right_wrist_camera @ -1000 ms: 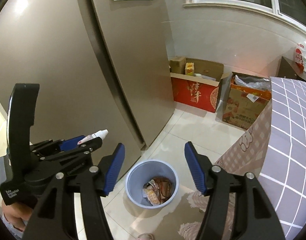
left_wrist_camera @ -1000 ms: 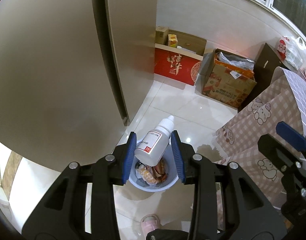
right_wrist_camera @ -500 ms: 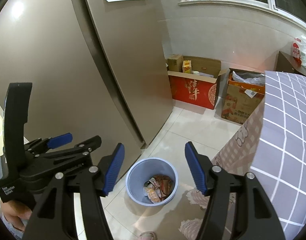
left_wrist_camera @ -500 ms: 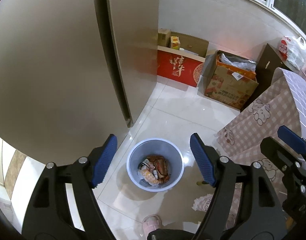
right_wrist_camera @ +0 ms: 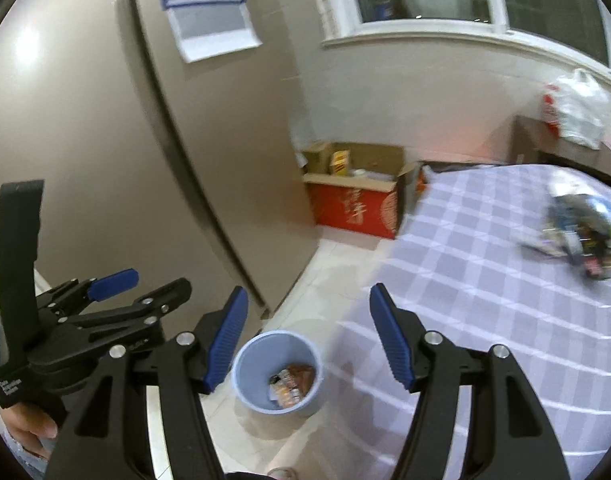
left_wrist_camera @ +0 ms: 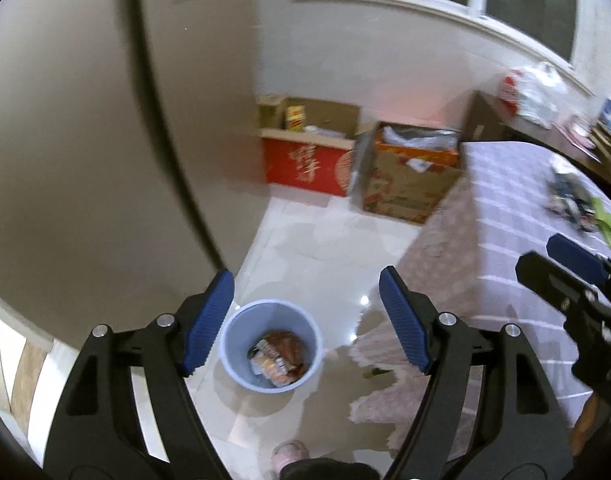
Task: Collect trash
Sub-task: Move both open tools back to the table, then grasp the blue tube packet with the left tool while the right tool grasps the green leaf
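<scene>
A light blue trash bin point(left_wrist_camera: 241, 364) stands on the white tiled floor with several wrappers inside; it also shows in the right wrist view point(right_wrist_camera: 245, 376). My left gripper point(left_wrist_camera: 305, 320) is open and empty, held high above the bin. My right gripper point(right_wrist_camera: 309, 338) is open and empty, above the bin and the table edge. A pile of trash point(right_wrist_camera: 577, 232) lies far right on the checked tablecloth; it also shows in the left wrist view point(left_wrist_camera: 573, 200).
A tall grey fridge point(left_wrist_camera: 85, 140) fills the left. A red box point(left_wrist_camera: 305, 164) and a brown cardboard box point(left_wrist_camera: 409, 184) stand against the back wall. The table with the checked cloth point(right_wrist_camera: 485, 280) is on the right. A white plastic bag point(right_wrist_camera: 577, 108) sits on a dark cabinet.
My left gripper opened and dropped the white bottle into the bin. Both grippers have since lifted and tilted up towards the table.
</scene>
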Demonstrator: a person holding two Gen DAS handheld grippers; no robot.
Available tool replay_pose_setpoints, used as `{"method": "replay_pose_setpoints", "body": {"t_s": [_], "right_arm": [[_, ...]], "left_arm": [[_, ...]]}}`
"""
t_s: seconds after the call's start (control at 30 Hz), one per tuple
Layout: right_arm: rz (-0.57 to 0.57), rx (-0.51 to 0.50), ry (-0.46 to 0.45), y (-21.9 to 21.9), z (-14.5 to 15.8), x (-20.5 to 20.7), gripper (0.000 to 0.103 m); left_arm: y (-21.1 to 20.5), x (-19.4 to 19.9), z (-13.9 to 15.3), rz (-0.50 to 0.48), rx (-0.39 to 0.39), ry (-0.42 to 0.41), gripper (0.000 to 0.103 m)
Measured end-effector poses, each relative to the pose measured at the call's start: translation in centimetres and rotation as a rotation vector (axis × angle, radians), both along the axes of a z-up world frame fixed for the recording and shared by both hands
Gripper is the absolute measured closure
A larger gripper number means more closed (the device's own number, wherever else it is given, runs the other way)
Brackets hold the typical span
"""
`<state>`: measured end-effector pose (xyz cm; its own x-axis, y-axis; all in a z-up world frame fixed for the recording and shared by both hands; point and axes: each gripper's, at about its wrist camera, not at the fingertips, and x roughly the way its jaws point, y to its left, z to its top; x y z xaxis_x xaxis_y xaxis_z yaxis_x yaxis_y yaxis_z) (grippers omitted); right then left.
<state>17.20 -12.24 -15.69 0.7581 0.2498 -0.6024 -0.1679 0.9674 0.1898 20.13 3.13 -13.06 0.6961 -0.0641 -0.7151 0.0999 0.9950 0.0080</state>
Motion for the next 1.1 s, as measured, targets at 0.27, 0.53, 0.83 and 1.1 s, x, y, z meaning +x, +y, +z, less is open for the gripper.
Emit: {"method": "replay_pose_setpoints", "body": {"t_s": [0.27, 0.53, 0.83, 1.1], "right_arm": [[-0.165, -0.037, -0.028, -13.0, 2.6, -3.2, 0.035], [-0.356, -0.075, 0.018, -26.1, 1.8, -3.7, 0.034], [-0.368, -0.137, 0.112, -32.9, -1.1, 0.3, 0.028], [-0.309, -0.170, 0.167, -32.9, -3.5, 3.8, 0.028]], "left_arm": [[-13.0, 0.2, 2.3, -0.230, -0.070, 0.029, 0.026], [-24.7, 3.0, 2.0, -0.355, -0.103, 0.076, 0.027], [-30.8, 7.2, -0.7, -0.382, -0.095, 0.127, 0.031], [-31.8, 9.9, -2.7, -0.377, -0.106, 0.188, 0.071]]}}
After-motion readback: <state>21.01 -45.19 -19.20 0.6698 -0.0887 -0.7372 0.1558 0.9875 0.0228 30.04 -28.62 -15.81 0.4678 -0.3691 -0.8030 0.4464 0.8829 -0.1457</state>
